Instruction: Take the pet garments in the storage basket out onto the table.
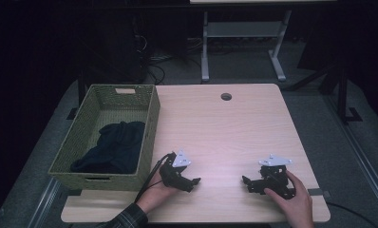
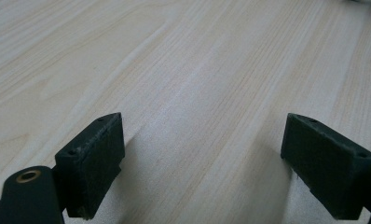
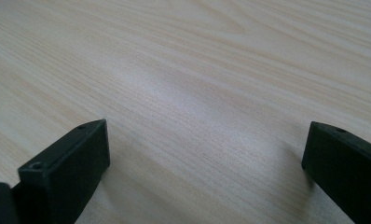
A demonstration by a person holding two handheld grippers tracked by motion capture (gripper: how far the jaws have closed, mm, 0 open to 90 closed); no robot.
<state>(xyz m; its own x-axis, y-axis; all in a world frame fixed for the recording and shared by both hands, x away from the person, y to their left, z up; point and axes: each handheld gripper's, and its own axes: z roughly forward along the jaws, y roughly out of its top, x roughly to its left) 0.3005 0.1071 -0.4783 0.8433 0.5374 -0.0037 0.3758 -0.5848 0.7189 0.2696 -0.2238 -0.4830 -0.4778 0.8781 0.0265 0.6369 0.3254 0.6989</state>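
Both grippers sit low on the table (image 1: 234, 123), tips facing each other; left gripper (image 1: 194, 181) has its jaws spread wide over bare wood, same deal with the right gripper (image 1: 245, 181); the dark cloth (image 1: 113, 147) lies inside the green woven basket (image 1: 149, 128), just left of the left gripper, not touching it.

No text, label, brand, number or sign can be read on anything here.
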